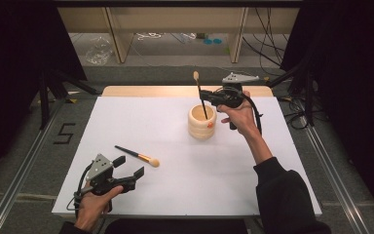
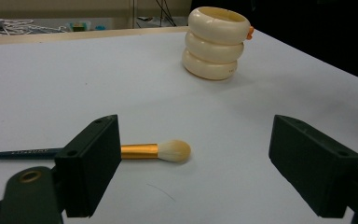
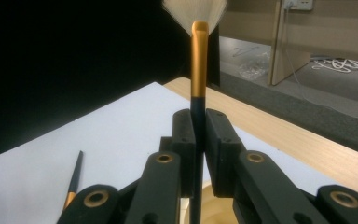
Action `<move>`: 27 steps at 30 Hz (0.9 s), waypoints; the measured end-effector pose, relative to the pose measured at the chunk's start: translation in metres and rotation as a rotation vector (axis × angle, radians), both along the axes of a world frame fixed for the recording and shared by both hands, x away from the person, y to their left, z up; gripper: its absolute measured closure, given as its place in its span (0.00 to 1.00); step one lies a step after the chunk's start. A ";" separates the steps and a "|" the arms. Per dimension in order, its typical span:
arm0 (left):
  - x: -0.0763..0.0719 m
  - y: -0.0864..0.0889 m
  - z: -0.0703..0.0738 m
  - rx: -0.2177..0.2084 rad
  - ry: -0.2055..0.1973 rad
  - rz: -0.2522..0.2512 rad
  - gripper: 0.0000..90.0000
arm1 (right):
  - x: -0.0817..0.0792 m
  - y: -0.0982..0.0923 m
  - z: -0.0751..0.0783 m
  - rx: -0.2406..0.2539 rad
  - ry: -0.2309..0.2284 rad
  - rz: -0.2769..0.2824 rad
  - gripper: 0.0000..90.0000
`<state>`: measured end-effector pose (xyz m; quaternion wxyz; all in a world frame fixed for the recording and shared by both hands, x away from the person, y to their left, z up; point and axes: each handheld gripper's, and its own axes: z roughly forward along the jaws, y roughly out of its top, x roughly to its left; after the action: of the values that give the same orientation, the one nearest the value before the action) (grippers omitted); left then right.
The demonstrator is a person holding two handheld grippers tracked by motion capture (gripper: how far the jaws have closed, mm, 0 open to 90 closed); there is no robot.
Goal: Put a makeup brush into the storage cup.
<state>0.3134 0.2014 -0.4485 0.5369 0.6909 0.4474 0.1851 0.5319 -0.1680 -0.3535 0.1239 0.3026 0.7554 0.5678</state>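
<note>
A cream ribbed cup (image 1: 202,122) stands right of the table's middle. My right gripper (image 1: 205,97) is just above its right rim, shut on the dark handle of a makeup brush (image 1: 198,90). The brush stands nearly upright, pale bristles up, lower end inside the cup's mouth. In the right gripper view the jaws of the right gripper (image 3: 199,135) pinch the brush (image 3: 199,60) below its gold ferrule, over the cup's rim (image 3: 214,205). A second brush (image 1: 139,156) lies flat at front left. My left gripper (image 1: 129,166) rests just in front of it, open and holding nothing; this brush (image 2: 158,150) lies partly behind its left jaw.
The white table top (image 1: 175,195) has a wooden strip (image 1: 141,91) along its far edge. Black curtains hang at both sides, and metal rails (image 1: 24,165) run along the floor. Cables and wooden posts (image 1: 236,34) lie beyond the table.
</note>
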 end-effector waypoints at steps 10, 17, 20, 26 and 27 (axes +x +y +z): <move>0.002 0.003 0.000 0.036 -0.031 0.003 0.19 | 0.015 0.005 -0.005 -0.012 -0.040 -0.045 0.92; 0.003 0.004 0.000 0.047 -0.030 0.004 0.19 | 0.020 0.003 -0.010 -0.017 -0.027 -0.064 0.92; 0.003 0.003 0.000 0.044 -0.032 0.005 0.19 | 0.021 0.003 -0.012 -0.017 -0.020 -0.066 0.92; 0.003 0.003 0.000 0.042 -0.038 0.000 0.19 | 0.024 0.003 -0.017 -0.018 -0.016 -0.076 0.92; 0.003 0.003 0.000 0.041 -0.038 0.001 0.19 | 0.024 0.003 -0.018 -0.023 -0.010 -0.078 0.92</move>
<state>0.3163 0.2045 -0.4483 0.5309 0.6980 0.4333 0.2078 0.5563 -0.1651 -0.3719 0.1531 0.3277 0.7490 0.5552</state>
